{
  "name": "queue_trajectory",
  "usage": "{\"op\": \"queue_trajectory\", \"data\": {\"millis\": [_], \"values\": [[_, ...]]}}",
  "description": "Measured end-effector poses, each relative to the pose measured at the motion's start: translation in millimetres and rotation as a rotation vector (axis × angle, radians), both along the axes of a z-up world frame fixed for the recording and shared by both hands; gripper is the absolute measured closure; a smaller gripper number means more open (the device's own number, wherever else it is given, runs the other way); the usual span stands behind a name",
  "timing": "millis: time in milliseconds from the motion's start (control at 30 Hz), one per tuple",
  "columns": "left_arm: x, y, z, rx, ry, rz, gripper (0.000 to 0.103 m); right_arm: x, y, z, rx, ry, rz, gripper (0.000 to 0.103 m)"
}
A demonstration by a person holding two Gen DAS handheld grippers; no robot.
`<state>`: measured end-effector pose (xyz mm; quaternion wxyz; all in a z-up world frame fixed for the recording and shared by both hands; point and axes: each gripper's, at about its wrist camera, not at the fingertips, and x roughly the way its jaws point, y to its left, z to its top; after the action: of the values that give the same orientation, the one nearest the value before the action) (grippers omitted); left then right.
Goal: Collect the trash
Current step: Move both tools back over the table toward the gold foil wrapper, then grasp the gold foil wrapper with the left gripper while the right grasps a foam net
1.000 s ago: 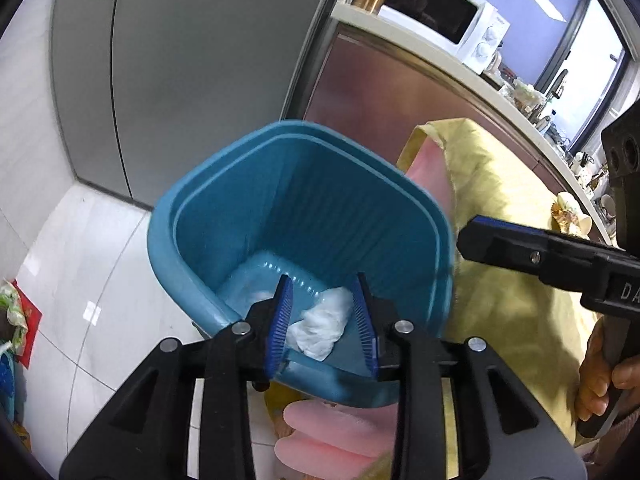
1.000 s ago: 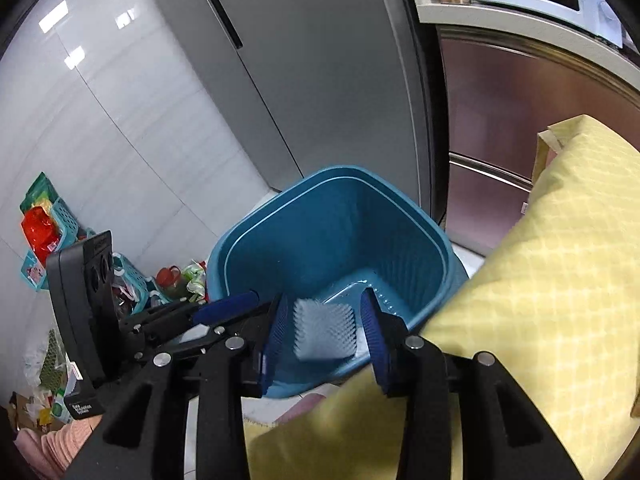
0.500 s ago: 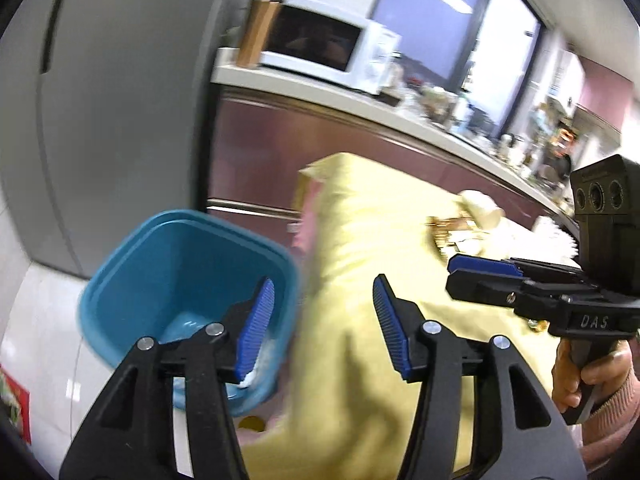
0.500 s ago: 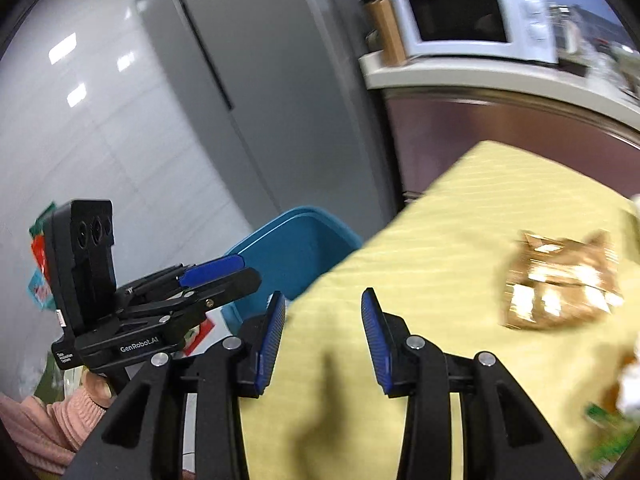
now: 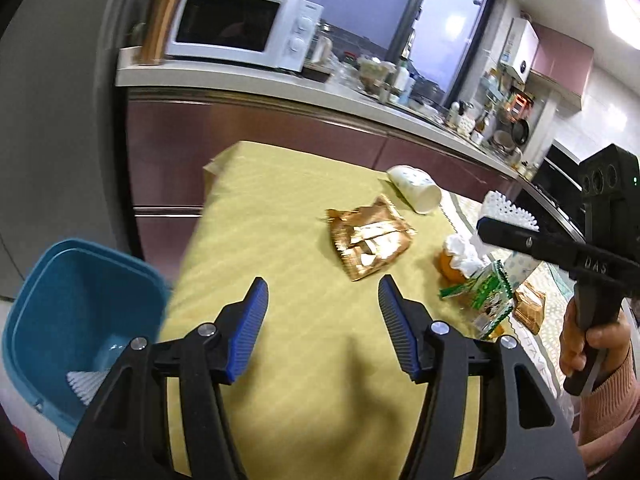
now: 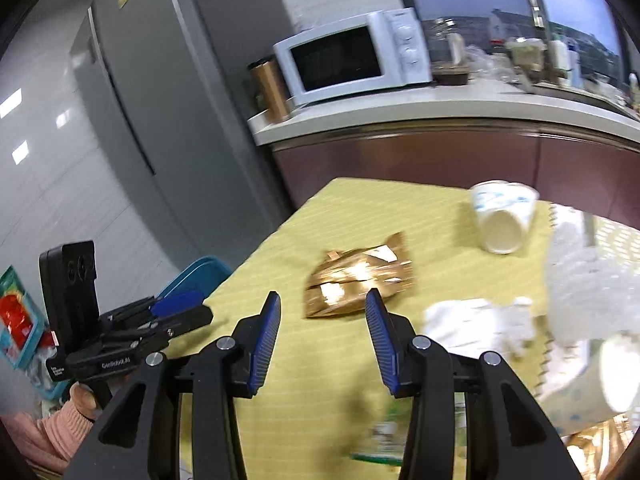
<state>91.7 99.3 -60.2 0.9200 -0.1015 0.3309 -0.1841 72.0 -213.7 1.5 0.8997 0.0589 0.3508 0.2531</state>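
Over the yellow tablecloth (image 5: 280, 208), both grippers, jaws apart with nothing between the blue pads. Left gripper (image 5: 323, 322): moderately wide gap, jaws just been opening, bare cloth beneath. Right gripper (image 6: 322, 334): somewhat narrower gap, jaws also just been opening, pointed toward the gold foil wrapper (image 6: 358, 282), not touching it.

From the left wrist view only — the inside of the blue bin (image 5: 76, 308) on the floor, just beside the table's left edge, with a white ridged piece of trash (image 5: 86, 384) lying at its bottom. Also from this side alone: a green and white packet (image 5: 490, 296), an orange item under crumpled white tissue (image 5: 460, 254), and a small gold wrapper (image 5: 528, 308) near the right hand (image 5: 592, 344), which grips the right gripper's handle.

From the right wrist view — only a sliver of the bin's rim (image 6: 200, 276) behind the left gripper's body, its contents hidden. Closer and blurred here: white crumpled paper (image 6: 476, 320) right of the pads.

Shared by the 2 views: the gold wrapper (image 5: 370, 240) mid-table, a paper cup (image 5: 414, 188) on its side beyond it, mouth toward the cameras, well apart from the bin; microwave (image 5: 240, 28) on the counter behind.
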Motion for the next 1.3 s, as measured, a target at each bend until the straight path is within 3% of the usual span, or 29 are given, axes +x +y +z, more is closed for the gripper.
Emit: {"op": "queue_trajectory", "data": {"millis": [233,767,1133,1300], "values": [[26,-31,-1,0.022,0.026,-0.047,0.04,2,-44,12,0.001,-0.044,-0.093,0.058],[78,-66,-18,0.041,0.141,-0.048,0.035,-6,-144,20,0.009,-0.123,-0.335,0.046],[102,-78,-32,-0.002,0.225,-0.064,0.035,3,-166,3,0.009,-0.087,-0.357,0.037],[105,-84,-32,0.002,0.228,-0.051,0.041,8,-162,-6,0.0,-0.065,-0.331,0.037]]}}
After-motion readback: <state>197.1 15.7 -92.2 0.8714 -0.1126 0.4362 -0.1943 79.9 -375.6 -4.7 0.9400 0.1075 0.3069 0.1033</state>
